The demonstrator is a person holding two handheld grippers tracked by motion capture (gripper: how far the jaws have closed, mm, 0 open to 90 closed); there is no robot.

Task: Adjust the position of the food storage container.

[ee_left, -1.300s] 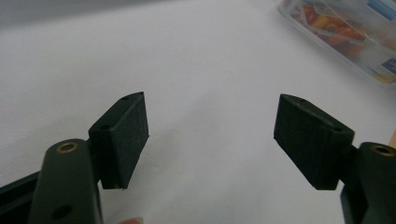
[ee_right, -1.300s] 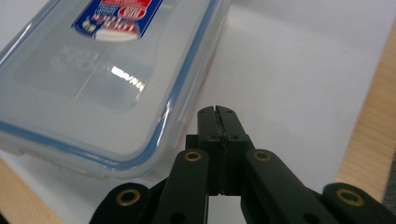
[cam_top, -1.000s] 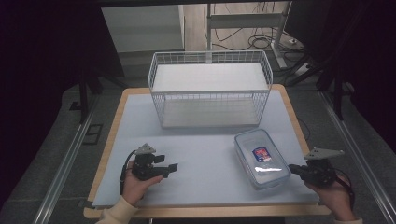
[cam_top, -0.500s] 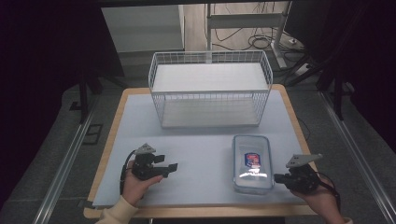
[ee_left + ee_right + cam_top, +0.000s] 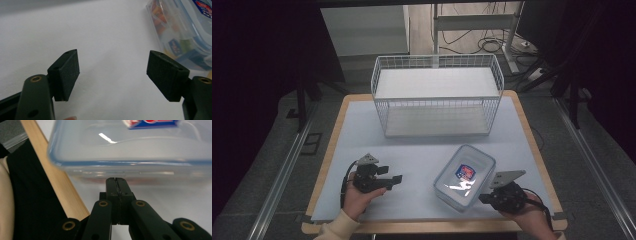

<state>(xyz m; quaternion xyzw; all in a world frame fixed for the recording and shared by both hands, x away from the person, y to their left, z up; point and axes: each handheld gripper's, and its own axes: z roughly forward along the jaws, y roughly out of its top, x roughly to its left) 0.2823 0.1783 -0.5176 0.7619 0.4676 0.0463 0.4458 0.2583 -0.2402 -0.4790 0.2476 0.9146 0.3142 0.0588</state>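
- The clear lidded container (image 5: 465, 177) lies askew on the near right of the pale table mat (image 5: 412, 150), in front of the wire basket (image 5: 437, 100).
- My right gripper (image 5: 484, 198) has its jaws pressed together, tips at the container's near wall; I judge this a nudging step.
- My left gripper (image 5: 398, 178) rests well apart, jaws wide, nothing between them.
- Next I need a steady push toward the basket, or opened jaws to grasp.
- Dark room, cables (image 5: 492, 45) on the floor behind.

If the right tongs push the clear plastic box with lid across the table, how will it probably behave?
The clear plastic box looks rigid, so it should keep its shape. It lies flat and low on the smooth table, so it will likely slide or swivel, not tip. The shut right tongs meet its side at one narrow spot, which favours swivelling.
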